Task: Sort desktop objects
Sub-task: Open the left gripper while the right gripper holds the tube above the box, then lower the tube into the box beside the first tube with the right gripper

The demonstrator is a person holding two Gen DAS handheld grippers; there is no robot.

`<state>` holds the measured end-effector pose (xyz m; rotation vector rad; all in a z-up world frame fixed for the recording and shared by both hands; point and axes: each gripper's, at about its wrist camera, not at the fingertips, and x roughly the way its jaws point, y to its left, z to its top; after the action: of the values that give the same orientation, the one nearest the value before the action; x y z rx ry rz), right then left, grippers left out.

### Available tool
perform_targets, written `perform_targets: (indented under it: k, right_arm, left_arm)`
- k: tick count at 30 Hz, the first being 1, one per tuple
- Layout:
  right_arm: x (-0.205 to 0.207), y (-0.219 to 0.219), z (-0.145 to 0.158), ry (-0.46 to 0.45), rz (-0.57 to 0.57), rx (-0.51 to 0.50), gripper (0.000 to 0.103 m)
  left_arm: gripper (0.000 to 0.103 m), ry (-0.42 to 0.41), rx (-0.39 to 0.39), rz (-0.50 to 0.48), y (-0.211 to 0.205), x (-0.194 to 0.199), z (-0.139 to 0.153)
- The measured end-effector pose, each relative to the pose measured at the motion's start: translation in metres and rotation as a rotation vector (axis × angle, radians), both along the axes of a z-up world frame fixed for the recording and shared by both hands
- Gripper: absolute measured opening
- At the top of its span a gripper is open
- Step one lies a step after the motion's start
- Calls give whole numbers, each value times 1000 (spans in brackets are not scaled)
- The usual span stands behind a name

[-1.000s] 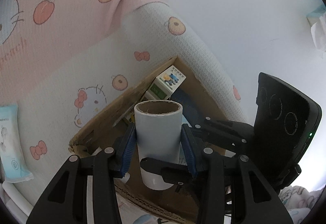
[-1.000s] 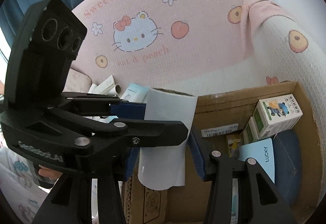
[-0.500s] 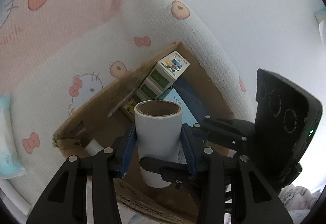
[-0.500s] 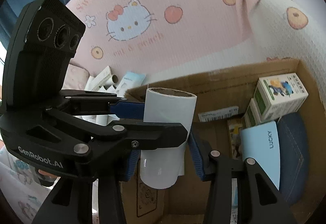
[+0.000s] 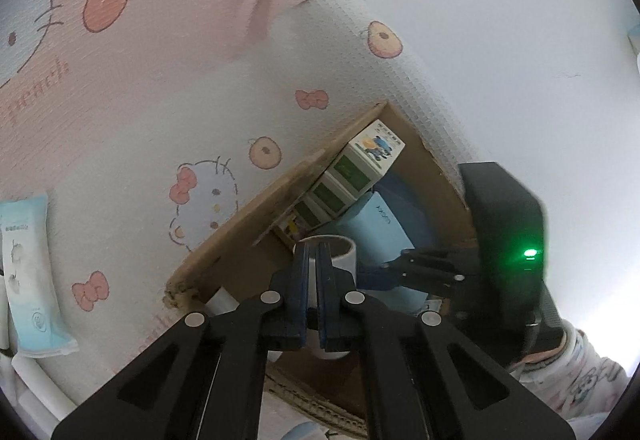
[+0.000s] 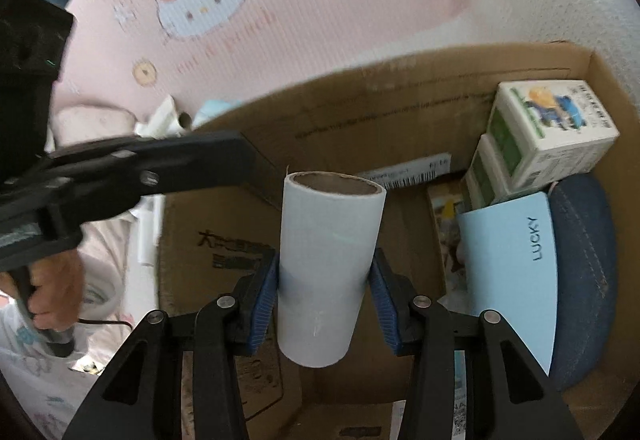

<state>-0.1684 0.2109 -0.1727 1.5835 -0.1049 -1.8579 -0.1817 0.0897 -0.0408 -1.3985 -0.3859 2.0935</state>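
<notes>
My right gripper (image 6: 324, 276) is shut on a white roll with a cardboard core (image 6: 326, 264) and holds it upright over the open cardboard box (image 6: 400, 112). My left gripper (image 5: 312, 264) is shut and empty, just in front of the same roll (image 5: 340, 250) and above the box (image 5: 248, 216). It shows as a black arm at the left of the right wrist view (image 6: 132, 168). The box holds stacked green-and-white cartons (image 6: 548, 128), a light blue LUCKY item (image 6: 516, 268) and a dark blue denim piece (image 6: 584, 272).
The box sits on a Hello Kitty bedspread (image 5: 140, 80), pink and white. A light blue wipes packet (image 5: 32, 272) and white tubes (image 5: 36, 388) lie left of the box. A white wall (image 5: 500, 20) rises behind. The right gripper's black body (image 5: 504, 240) is close on the right.
My left gripper has let go of the roll, pulled back a little and shut. The right gripper has closed on the roll and holds it alone over the box.
</notes>
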Motion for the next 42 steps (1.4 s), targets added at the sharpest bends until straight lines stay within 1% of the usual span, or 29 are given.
perform_targets:
  k: [3, 5, 7, 11, 14, 16, 22, 29, 32, 38, 42]
  right_arm:
    - [-3, -11, -12, -24, 36, 46, 41]
    - [-6, -18, -22, -61, 53, 54, 41]
    - [-11, -22, -28, -83, 71, 71, 41]
    - [-18, -28, -43, -104, 101, 132, 41]
    - [-18, -32, -54, -155, 137, 160, 41]
    - [-16, -36, -60, -173, 173, 190, 41]
    - [-11, -53, -79, -184, 261, 287, 41]
    - [-17, -62, -97, -213, 289, 286, 41]
    - [-17, -63, -102, -212, 292, 280, 41]
    - [-20, -59, -110, -217, 250, 261, 41]
    - [-22, -54, -115, -236, 206, 242, 41]
  left_arm:
    - [4, -1, -1, 2, -3, 0, -2]
    - [4, 0, -1, 9, -5, 0, -2]
    - [4, 18, -2, 27, -10, 2, 0]
    - [4, 43, -6, 21, -14, 5, 4]
    - [4, 35, -2, 25, -17, 5, 2]
    - [4, 30, 4, 31, -21, 5, 0]
    - [4, 15, 24, 51, -31, 4, -4]
    - [4, 10, 44, 63, -39, 3, -4]
    - [4, 5, 46, 65, -40, 2, -4]
    - [4, -13, 51, 65, -41, 2, -7]
    - [4, -17, 55, 66, -41, 2, -8]
